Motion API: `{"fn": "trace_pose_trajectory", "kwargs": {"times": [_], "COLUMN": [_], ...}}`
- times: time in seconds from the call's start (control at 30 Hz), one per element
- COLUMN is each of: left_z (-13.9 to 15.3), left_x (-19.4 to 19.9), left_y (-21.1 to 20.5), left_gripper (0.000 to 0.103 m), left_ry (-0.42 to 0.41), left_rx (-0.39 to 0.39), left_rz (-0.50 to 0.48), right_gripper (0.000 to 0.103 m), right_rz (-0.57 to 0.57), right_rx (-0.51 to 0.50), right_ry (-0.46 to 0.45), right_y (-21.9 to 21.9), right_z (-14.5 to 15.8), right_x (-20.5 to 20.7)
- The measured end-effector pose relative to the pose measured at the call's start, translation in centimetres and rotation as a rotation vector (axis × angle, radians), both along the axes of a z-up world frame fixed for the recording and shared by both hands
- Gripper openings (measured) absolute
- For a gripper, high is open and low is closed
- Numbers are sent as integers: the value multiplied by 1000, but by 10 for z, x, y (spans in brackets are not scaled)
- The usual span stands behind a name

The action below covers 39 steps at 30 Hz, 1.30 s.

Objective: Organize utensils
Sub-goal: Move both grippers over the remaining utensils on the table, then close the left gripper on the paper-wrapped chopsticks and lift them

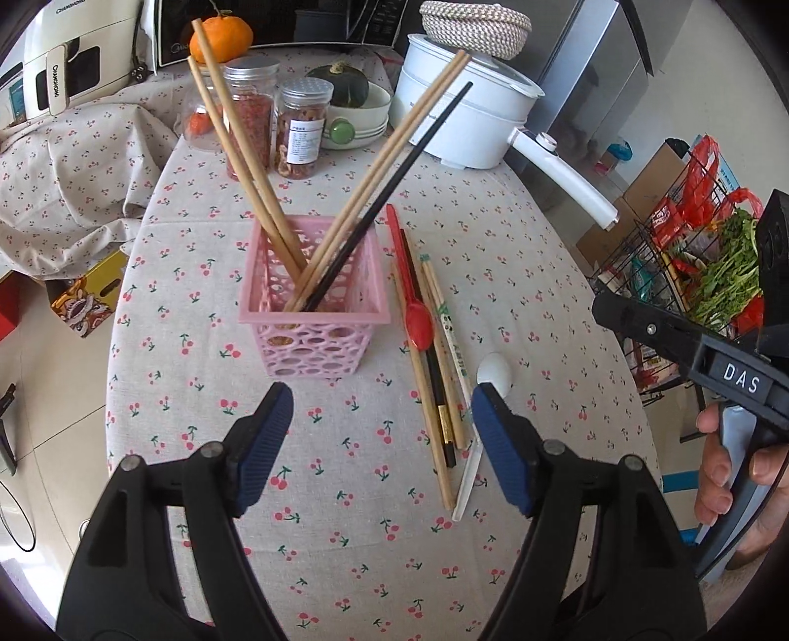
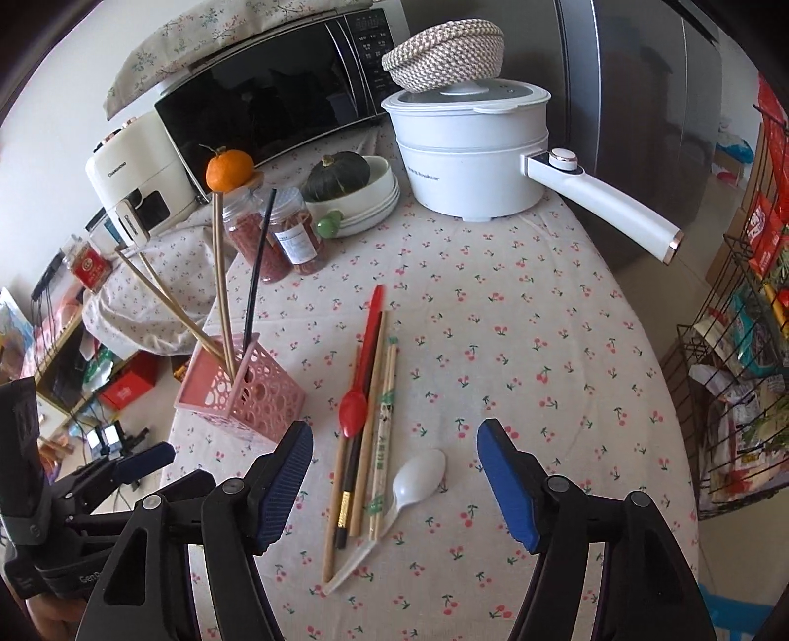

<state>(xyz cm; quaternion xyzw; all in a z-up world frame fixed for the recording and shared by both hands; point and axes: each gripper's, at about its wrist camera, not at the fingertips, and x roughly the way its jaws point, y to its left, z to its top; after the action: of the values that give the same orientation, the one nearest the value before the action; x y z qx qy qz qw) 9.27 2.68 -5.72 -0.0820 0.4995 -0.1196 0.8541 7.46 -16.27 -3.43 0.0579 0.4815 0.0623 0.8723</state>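
Far edge: I see a white electric pot [image 2: 468, 158] with a woven basket [image 2: 444, 54] upturned on its lid.
Beside it: a dark green squash [image 2: 338, 175] sits in a white bowl [image 2: 379, 192].
Jars: two clear jars [image 1: 301, 128] of reddish food stand close together.
Fruit: an orange [image 1: 221, 39].
Behind: a black microwave [image 2: 266, 108].
Cover: cherry-print tablecloth [image 2: 518, 345].

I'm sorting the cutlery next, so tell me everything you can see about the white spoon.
The white spoon looks like glossy plastic, with an oval bowl and a long thin handle. It lies flat on the cherry-print tablecloth, beside the loose chopsticks, its handle running under their near ends. Neither gripper touches it.
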Motion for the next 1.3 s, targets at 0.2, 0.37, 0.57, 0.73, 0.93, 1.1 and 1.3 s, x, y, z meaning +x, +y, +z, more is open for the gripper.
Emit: {"fn": "trace_pose_trajectory", "kwargs": {"times": [0.2,0.37,0.57,0.73,0.93,1.1,1.3], "left_z": [-11,-12,-9,-30,-66,-83,-93], "left_x": [1,7,32,70,120,135,146], "left_y": [-28,-51,-84,-112,-114,-115,-120], "left_gripper": [76,75,35,18,12,12,19], "left_ry": [31,26,-7,57,151,189,239], "left_rx": [31,52,83,102,133,173,234], "left_rz": [-39,-76,-129,-121,-12,14,5], "right_gripper": [78,79,79,79,79,79,79], "right_rz": [-25,-83,-141,-145,-151,-149,-162], "right_rx": [-21,-20,20,48,58,63,71], "right_ry": [53,88,110,115,140,143,162], "right_y": [-29,-61,-90,-96,-101,-107,-112], "right_z": [-12,-24,-29,-28,-34,-35,-40], "right_x": [-8,-8,0,8,14,16,19]}}
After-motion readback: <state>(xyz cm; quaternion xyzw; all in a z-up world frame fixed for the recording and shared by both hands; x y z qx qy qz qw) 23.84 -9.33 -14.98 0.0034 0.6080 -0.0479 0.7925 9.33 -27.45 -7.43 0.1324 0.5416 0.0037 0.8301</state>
